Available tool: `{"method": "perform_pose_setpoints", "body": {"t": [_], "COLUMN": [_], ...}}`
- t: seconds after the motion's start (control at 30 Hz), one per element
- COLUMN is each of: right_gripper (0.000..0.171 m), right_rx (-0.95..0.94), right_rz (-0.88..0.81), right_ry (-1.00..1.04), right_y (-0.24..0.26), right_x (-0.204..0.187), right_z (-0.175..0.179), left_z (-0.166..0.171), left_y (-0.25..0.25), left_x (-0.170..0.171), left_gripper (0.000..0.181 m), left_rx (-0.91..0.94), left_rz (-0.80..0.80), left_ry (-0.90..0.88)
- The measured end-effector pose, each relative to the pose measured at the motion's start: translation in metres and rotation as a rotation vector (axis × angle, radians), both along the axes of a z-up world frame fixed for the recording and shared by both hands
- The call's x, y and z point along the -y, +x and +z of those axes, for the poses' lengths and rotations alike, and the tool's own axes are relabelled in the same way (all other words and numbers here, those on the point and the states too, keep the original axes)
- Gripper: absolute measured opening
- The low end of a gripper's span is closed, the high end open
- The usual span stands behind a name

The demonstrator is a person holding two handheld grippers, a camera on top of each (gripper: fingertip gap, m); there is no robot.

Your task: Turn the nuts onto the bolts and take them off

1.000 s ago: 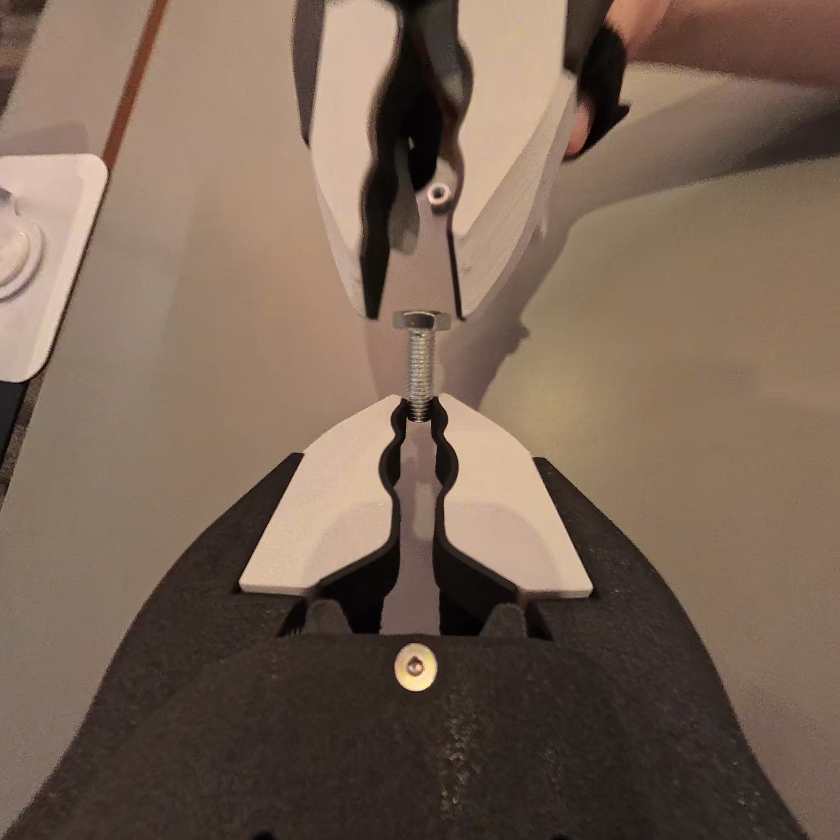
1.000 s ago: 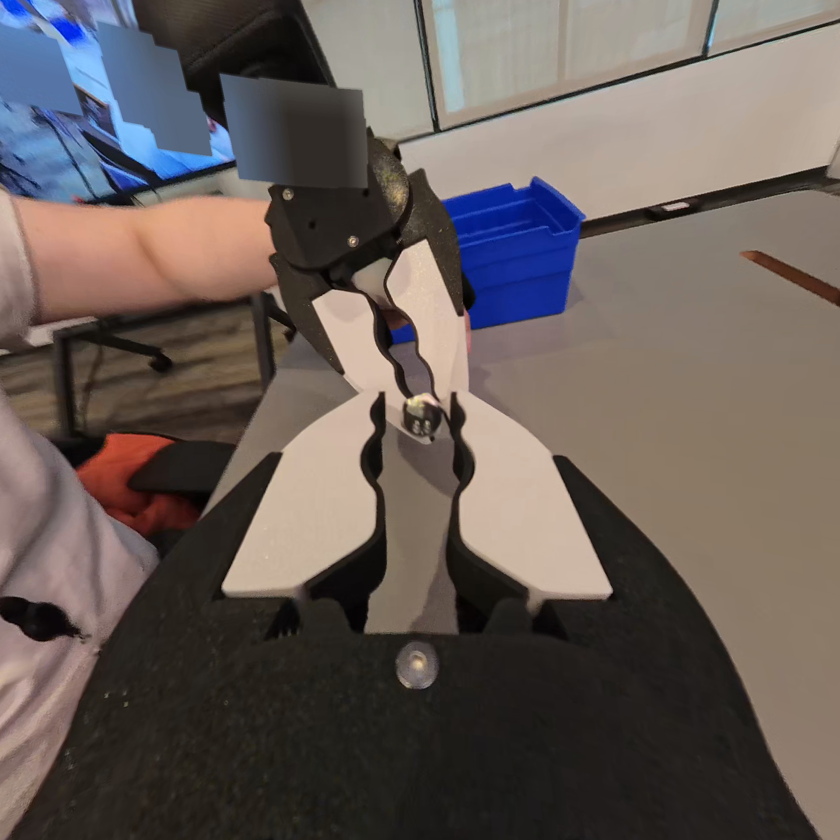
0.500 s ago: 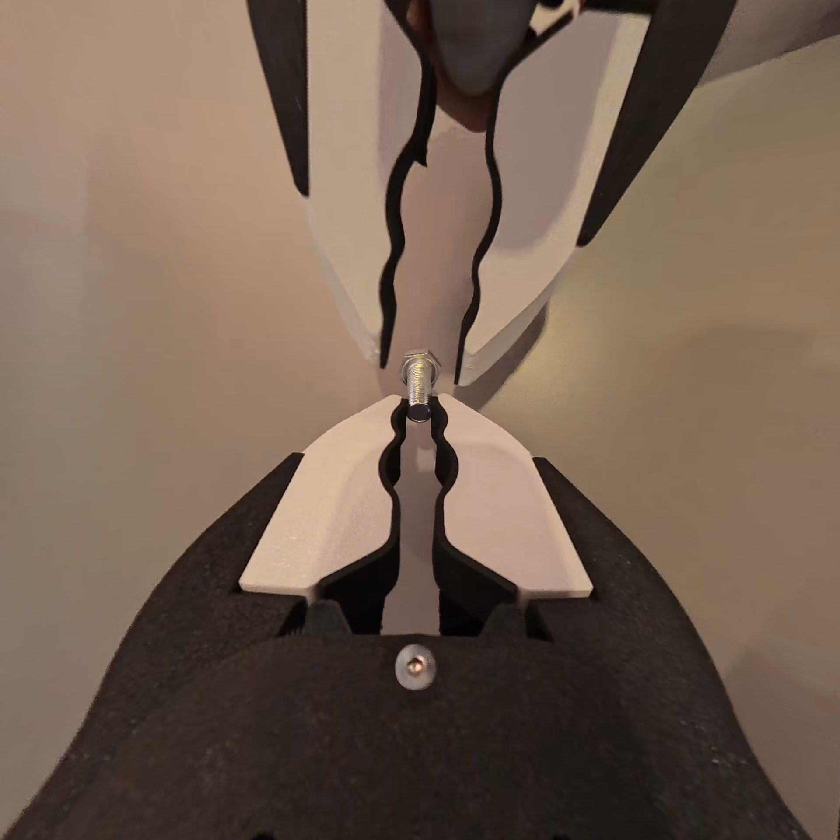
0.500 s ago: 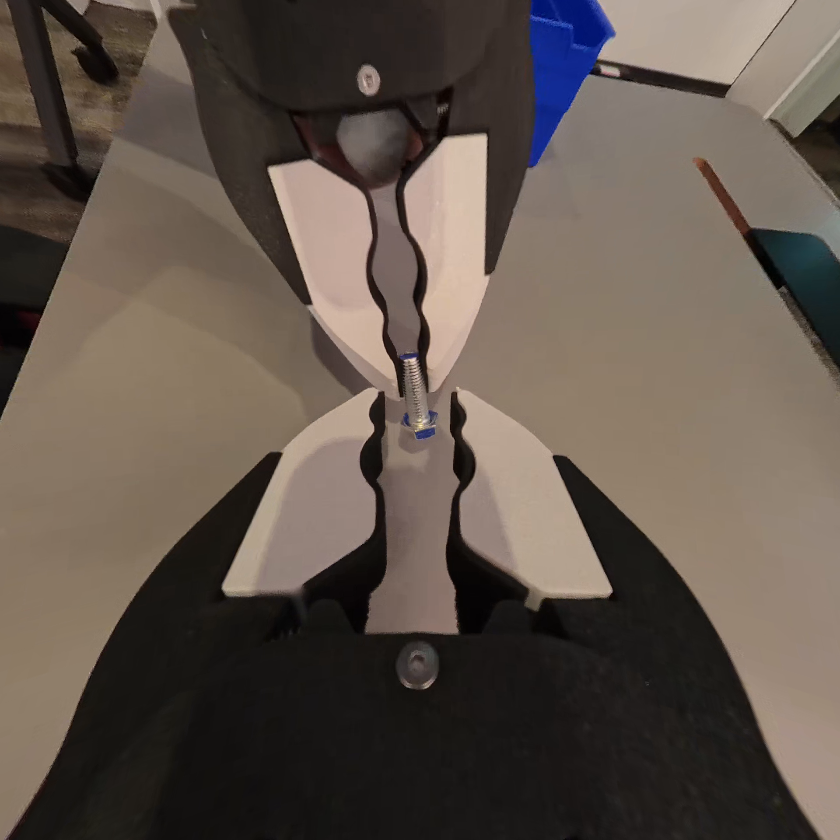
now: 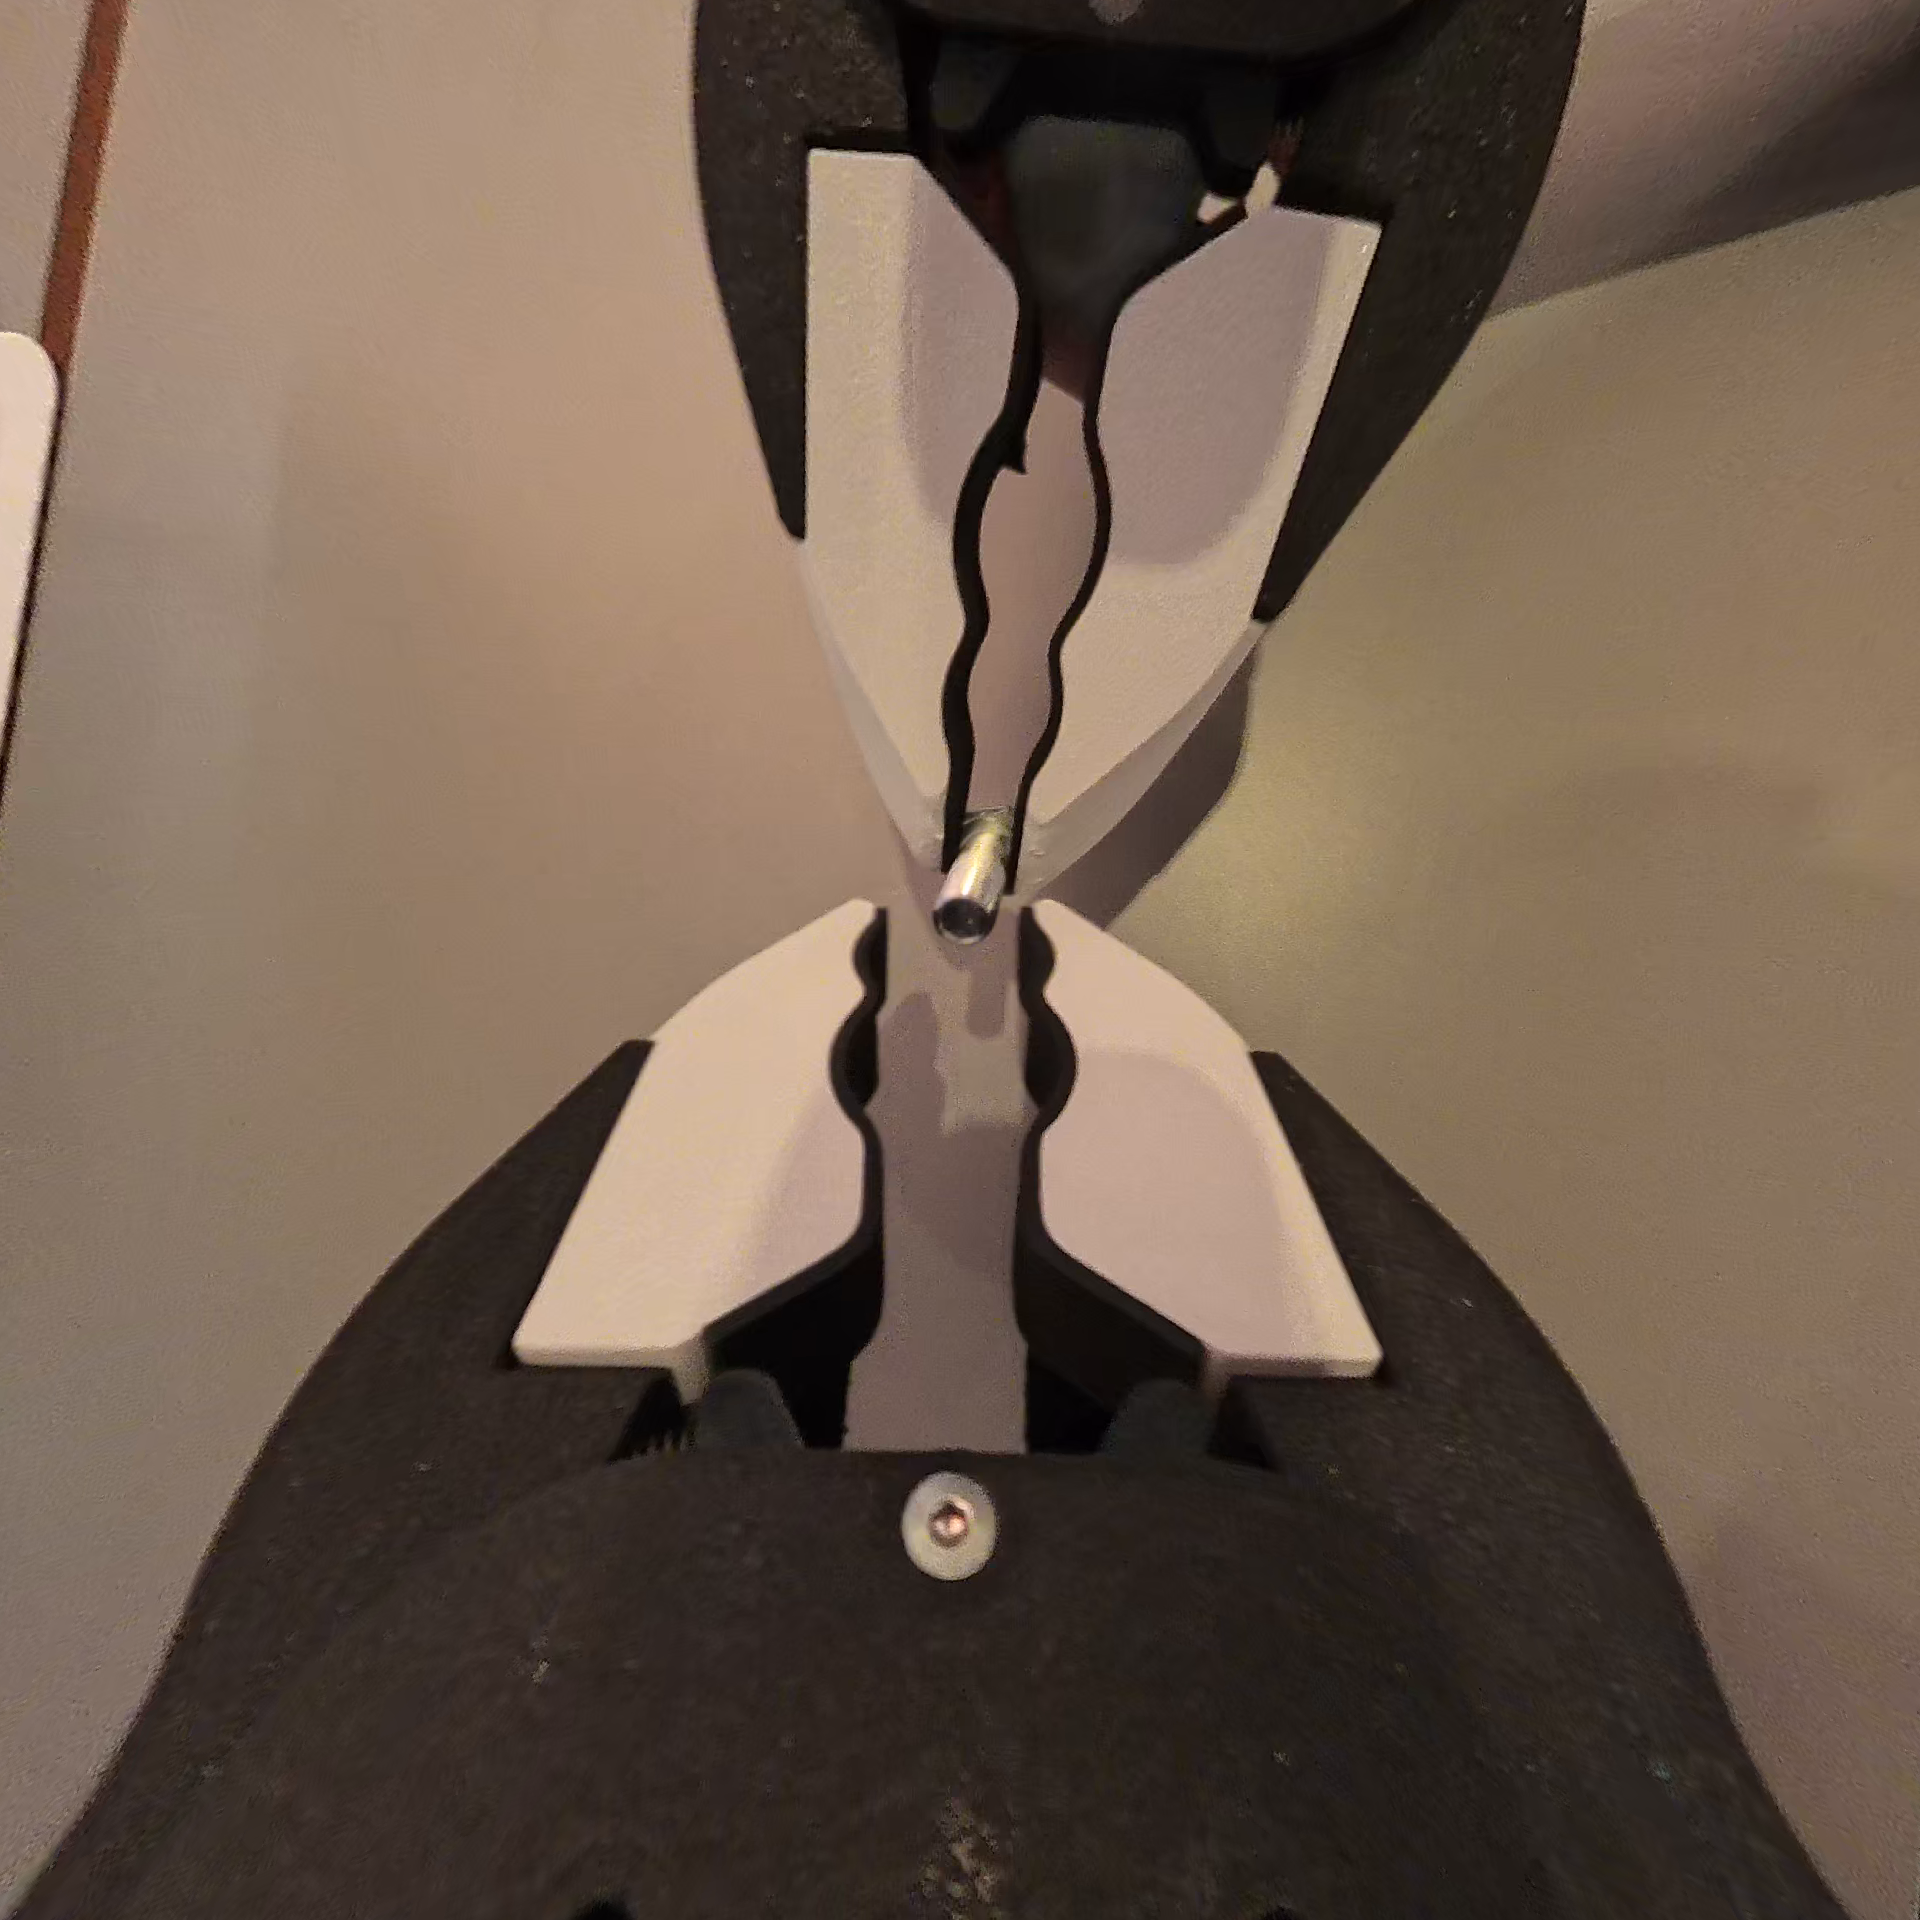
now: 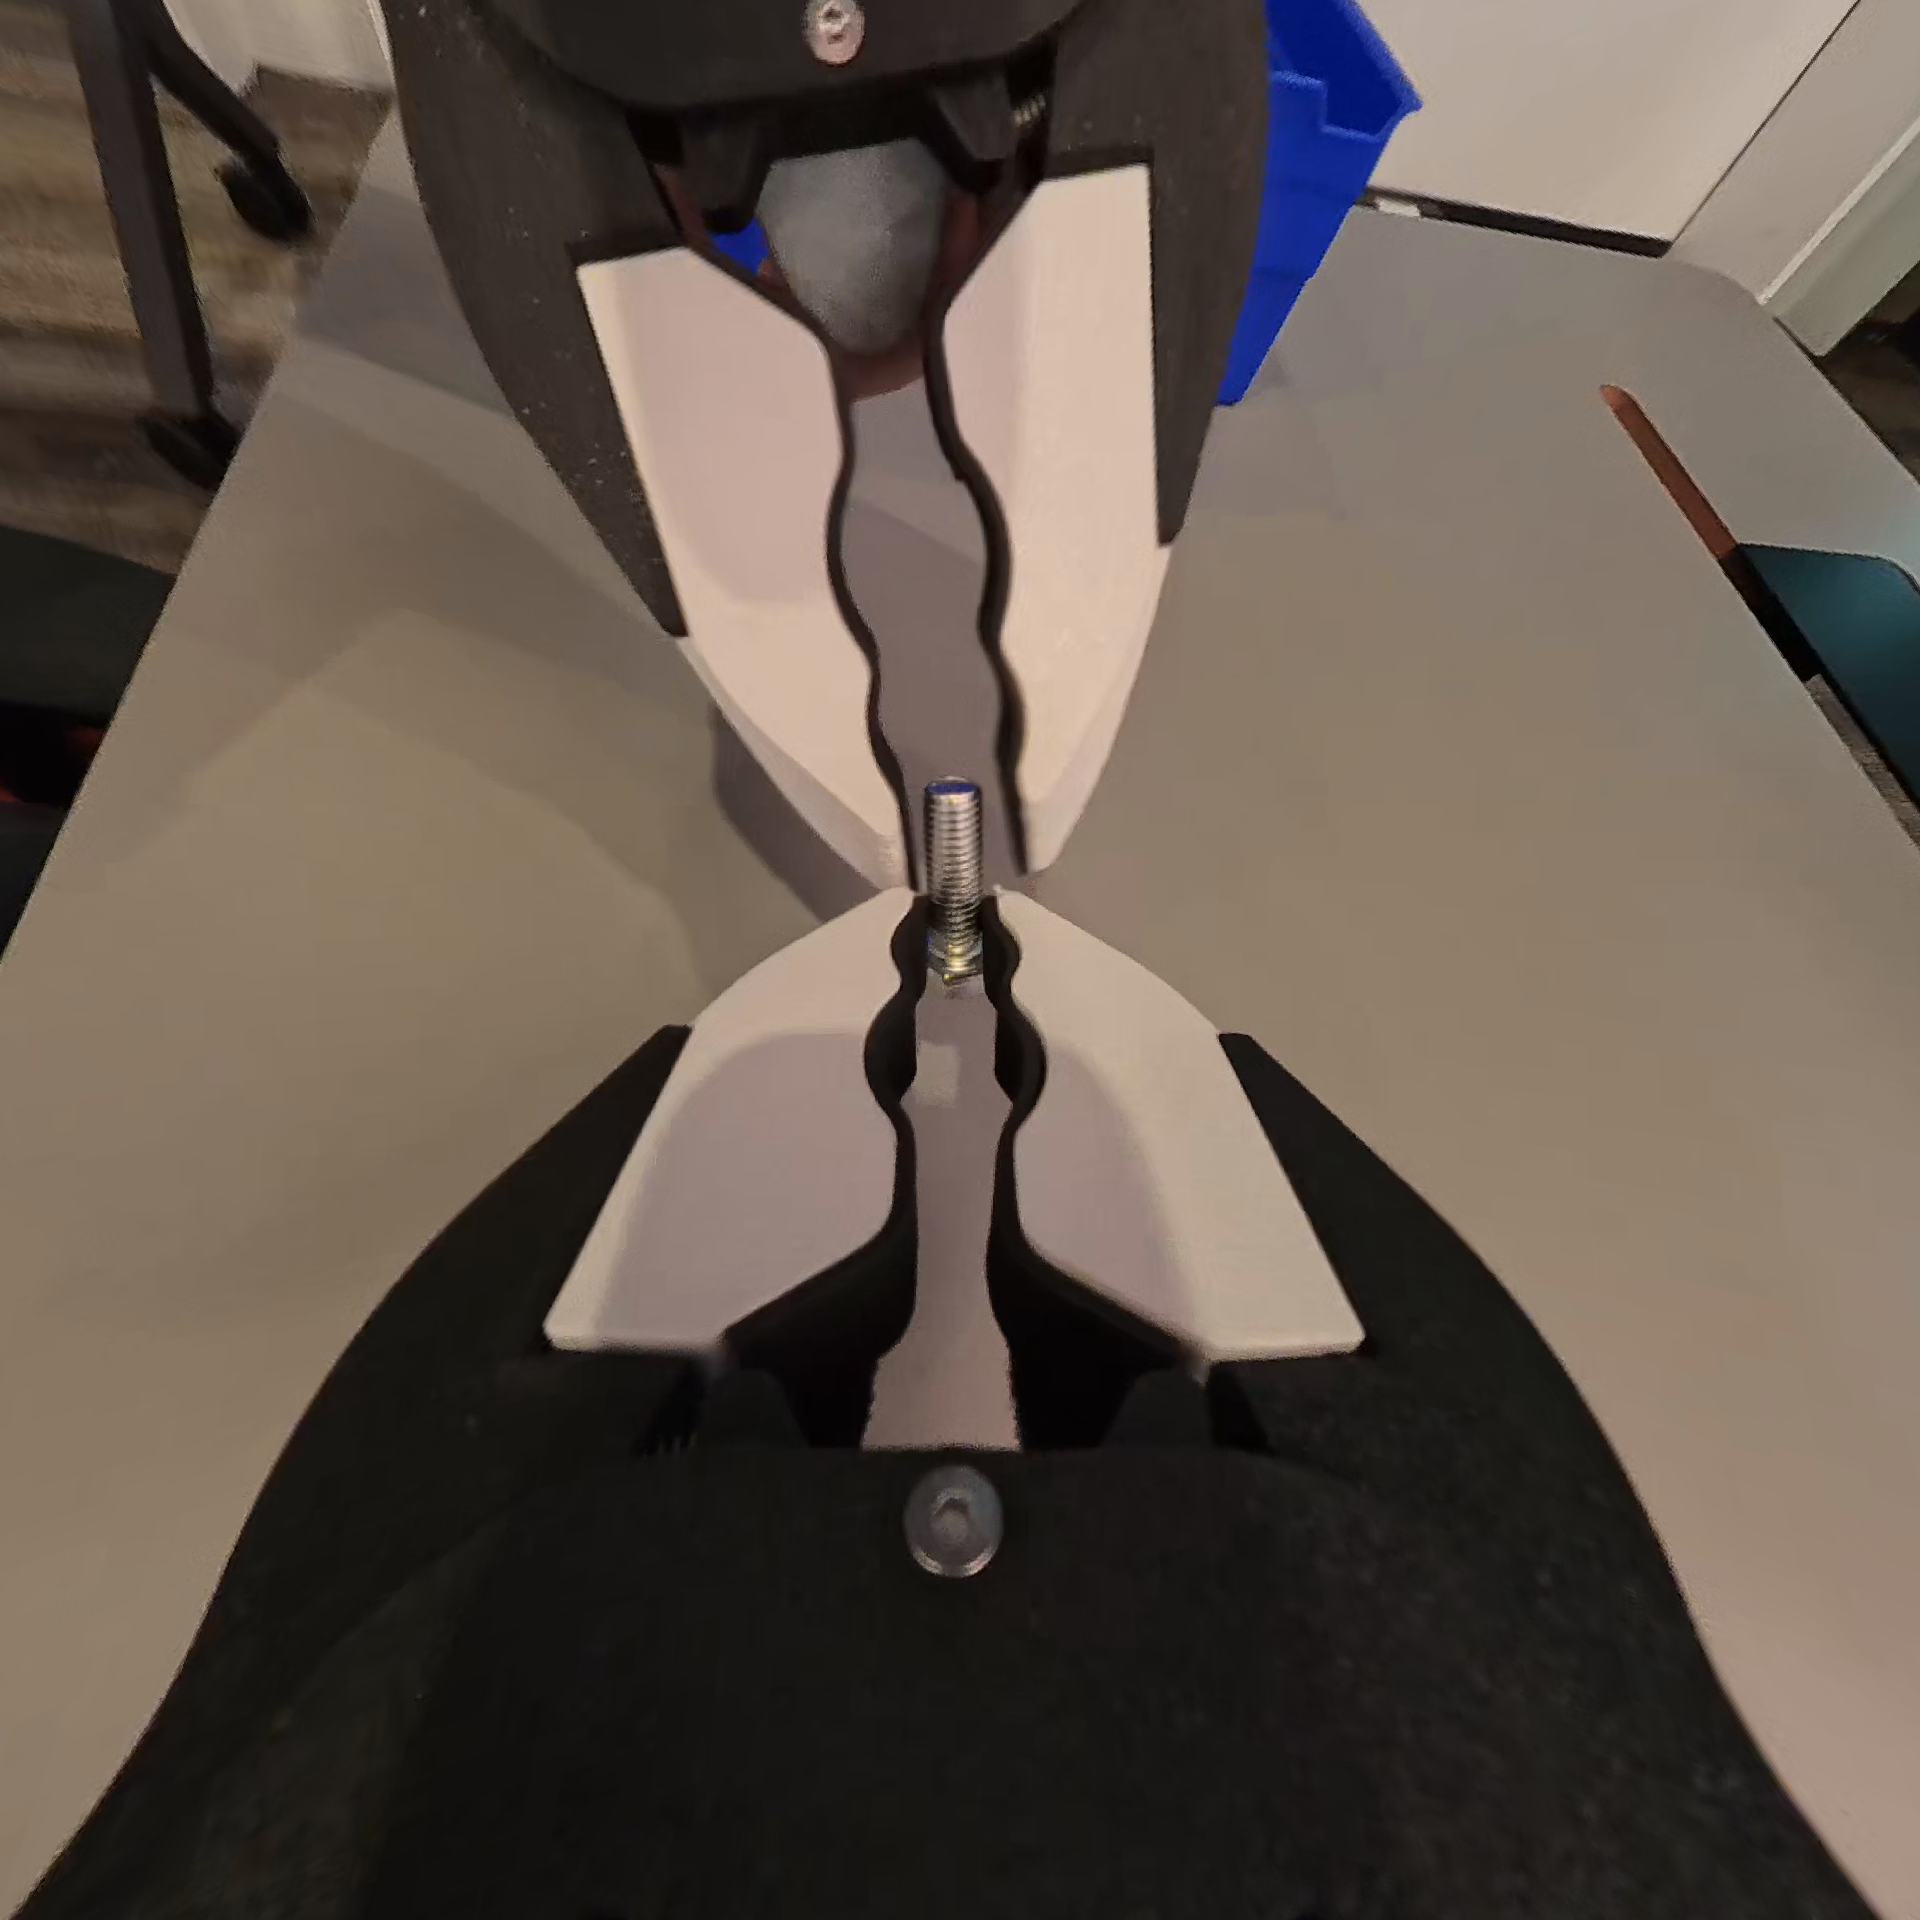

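Observation:
A silver threaded bolt is gripped at its hex-head end between the pads of my right gripper, above the grey table. Its threaded end sticks out towards my left gripper, whose fingers stand open on either side of the thread without pressing on it. In the left wrist view the bolt points its tip at the camera. There it is clamped by the right gripper, just beyond my own open left gripper. I see no loose nut.
A blue bin stands at the table's far end. A brown strip runs along the right side, with a dark teal object beyond it. A white tray's edge shows at far left. A chair base stands beyond the table. My left and right fingertips are right by each other.
The left gripper, shut on the bolt's threaded end before, has opened and let go. The right gripper, open around the head before, has closed on the head end and now holds the bolt.

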State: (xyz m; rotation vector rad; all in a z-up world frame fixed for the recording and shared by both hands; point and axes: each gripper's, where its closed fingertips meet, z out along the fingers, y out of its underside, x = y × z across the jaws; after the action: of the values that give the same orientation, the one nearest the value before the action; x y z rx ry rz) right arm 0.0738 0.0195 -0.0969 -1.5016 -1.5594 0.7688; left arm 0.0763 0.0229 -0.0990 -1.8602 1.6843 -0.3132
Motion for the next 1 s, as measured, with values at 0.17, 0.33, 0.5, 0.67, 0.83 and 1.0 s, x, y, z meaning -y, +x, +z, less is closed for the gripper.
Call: {"method": "perform_pose_setpoints", "body": {"t": [0.17, 0.33, 0.5, 0.67, 0.83, 1.0], "right_gripper": [0.009, 0.009, 0.009, 0.009, 0.009, 0.009], "right_rx": [-0.222, -0.317, -0.298, -0.334, -0.328, -0.348], "right_rz": [-0.035, -0.037, -0.018, -0.010, -0.007, -0.013], "right_ry": [-0.186, -0.238, -0.203, -0.187, -0.163, -0.151], "right_y": [0.011, 0.024, 0.024, 0.020, 0.018, 0.022], "right_x": [-0.005, -0.010, -0.005, -0.003, -0.003, -0.006], "right_z": [0.024, 0.044, 0.047, 0.055, 0.060, 0.066], "left_z": [0.009, 0.020, 0.058, 0.082, 0.082, 0.088], "left_y": [-0.002, 0.005, 0.015, 0.029, 0.041, 0.042], "left_x": [-0.003, -0.001, -0.003, 0.001, 0.001, -0.003], "left_gripper": [0.038, 0.038, 0.029, 0.021, 0.023, 0.019], "left_rx": [0.151, 0.353, 0.553, 0.715, 0.763, 0.810], "left_rz": [0.081, 0.118, 0.112, 0.094, 0.084, 0.087], "left_ry": [-0.017, -0.069, -0.056, -0.080, -0.071, -0.071]}}
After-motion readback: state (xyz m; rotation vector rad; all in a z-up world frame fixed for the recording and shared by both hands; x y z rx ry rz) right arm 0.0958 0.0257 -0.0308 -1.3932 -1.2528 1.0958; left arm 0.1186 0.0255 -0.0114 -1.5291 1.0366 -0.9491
